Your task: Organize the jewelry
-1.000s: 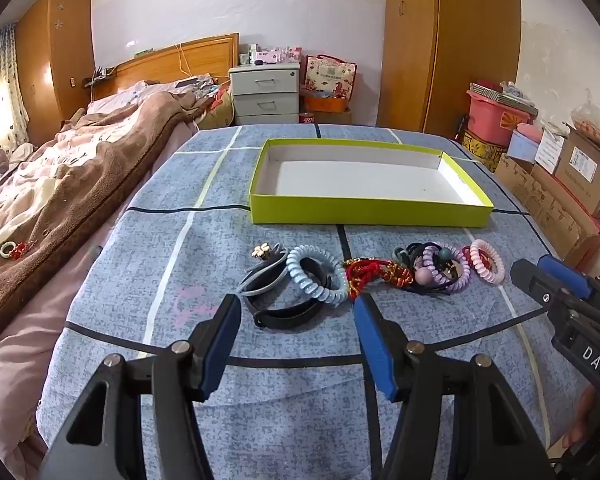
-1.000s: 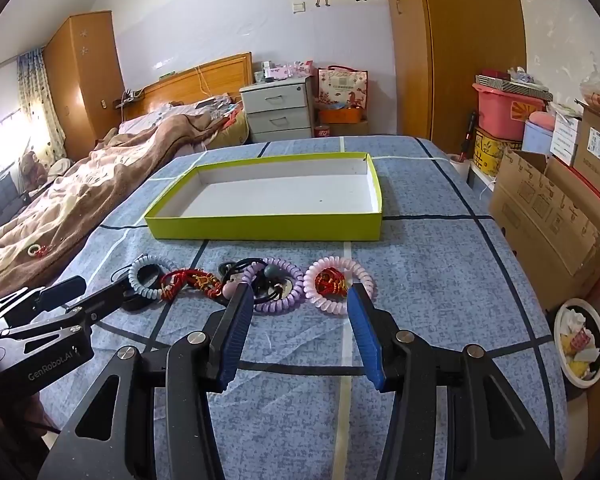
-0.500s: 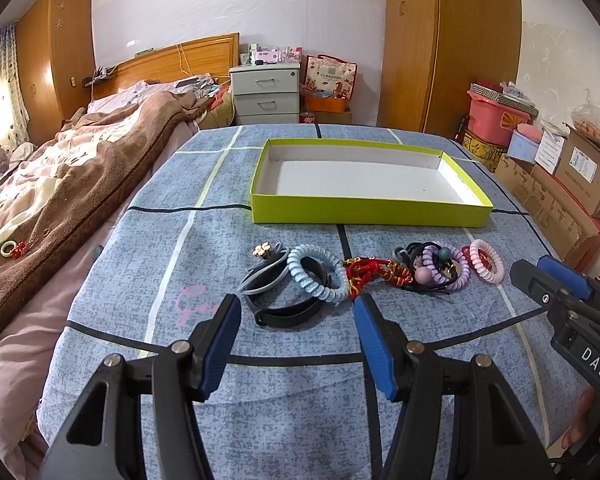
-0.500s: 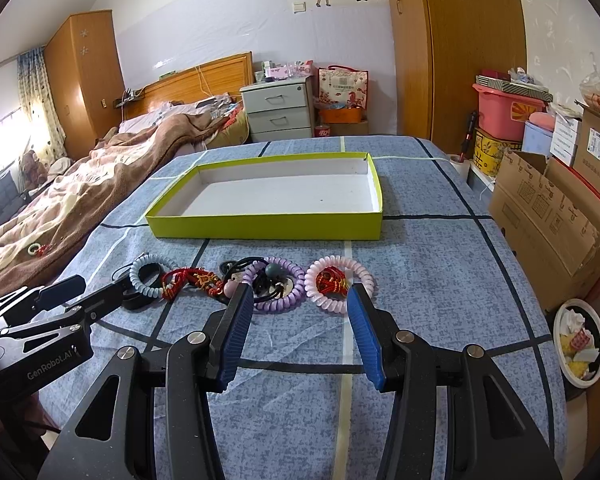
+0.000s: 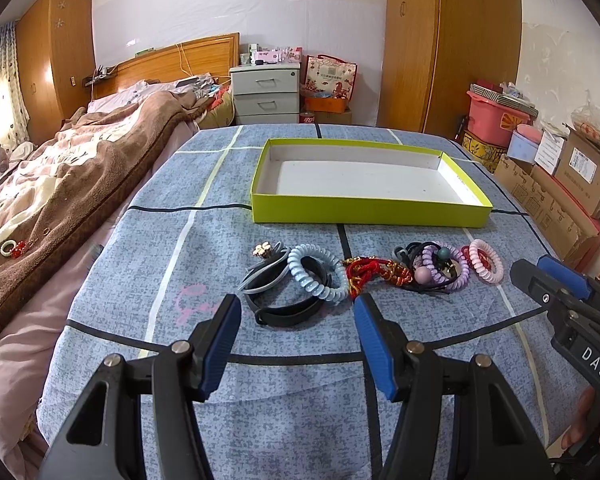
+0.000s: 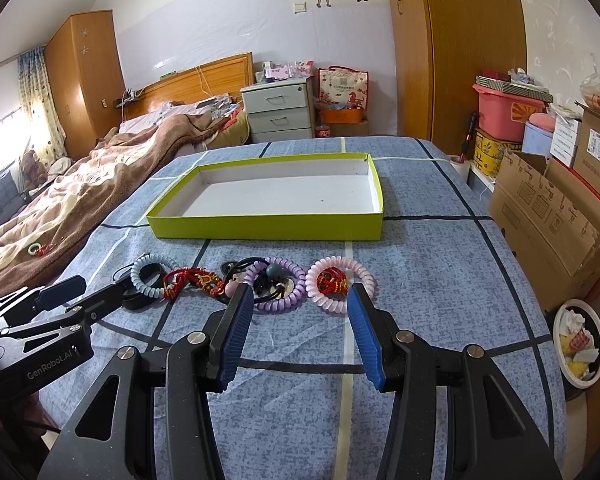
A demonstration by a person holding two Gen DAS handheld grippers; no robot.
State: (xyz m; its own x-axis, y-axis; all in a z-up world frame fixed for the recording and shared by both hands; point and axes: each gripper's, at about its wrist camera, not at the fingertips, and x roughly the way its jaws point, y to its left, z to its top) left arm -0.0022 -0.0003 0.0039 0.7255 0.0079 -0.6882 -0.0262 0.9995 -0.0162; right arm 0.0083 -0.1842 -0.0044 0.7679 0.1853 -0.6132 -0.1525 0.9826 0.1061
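A row of jewelry lies on the blue cloth in front of an empty yellow-green box (image 5: 370, 213) (image 6: 260, 233). From left: a black band (image 5: 288, 314), a light blue coil tie (image 5: 318, 272) (image 6: 150, 276), a red knotted cord (image 5: 374, 274) (image 6: 190, 280), a purple coil tie with black ties and beads (image 5: 446, 266) (image 6: 278, 284), a pink coil tie (image 5: 486, 260) (image 6: 340, 284). My left gripper (image 5: 298, 306) is open just short of the black band. My right gripper (image 6: 300, 296) is open, just short of the purple and pink ties.
A bed with a brown blanket (image 5: 60, 184) runs along the left of the table. Cardboard boxes (image 6: 556, 216) stand at the right, with a bowl of scraps (image 6: 578, 344) on the floor. A wardrobe and a nightstand (image 5: 266, 92) stand behind.
Both grippers have crept slightly forward toward the row of jewelry. Nothing on the table has moved.
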